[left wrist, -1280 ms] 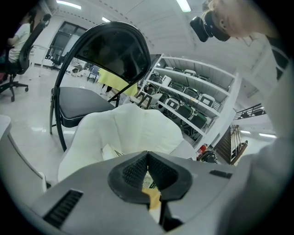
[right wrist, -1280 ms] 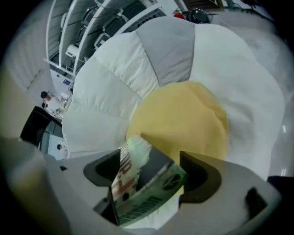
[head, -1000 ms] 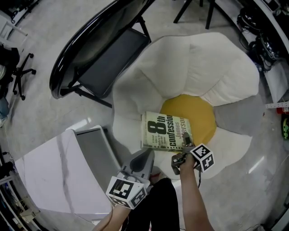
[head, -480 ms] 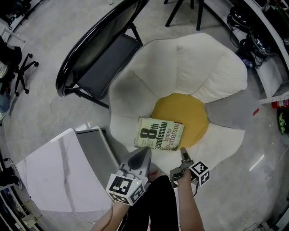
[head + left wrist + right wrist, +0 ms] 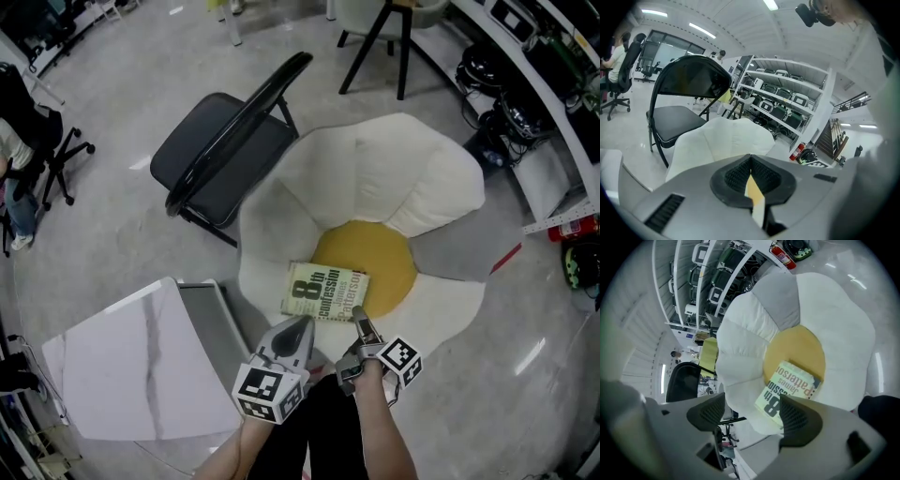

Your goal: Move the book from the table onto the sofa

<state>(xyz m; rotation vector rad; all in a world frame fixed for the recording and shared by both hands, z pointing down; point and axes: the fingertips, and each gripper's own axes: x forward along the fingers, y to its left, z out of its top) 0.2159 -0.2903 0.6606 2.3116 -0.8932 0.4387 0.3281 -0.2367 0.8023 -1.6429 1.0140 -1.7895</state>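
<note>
On the sofa, across its yellow centre and a white petal, the book lies flat. My right tongs gape empty just beside it. The left tongs are pressed together, perhaps on a pale sliver. A careless nudge could slide the book off the soft cushion.

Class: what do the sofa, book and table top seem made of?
The sofa looks like soft matte fabric: puffy seamed petals. The book seems paper, with a printed cover. The table top is smooth, white, grey-veined: marble or marble-look laminate.
</note>
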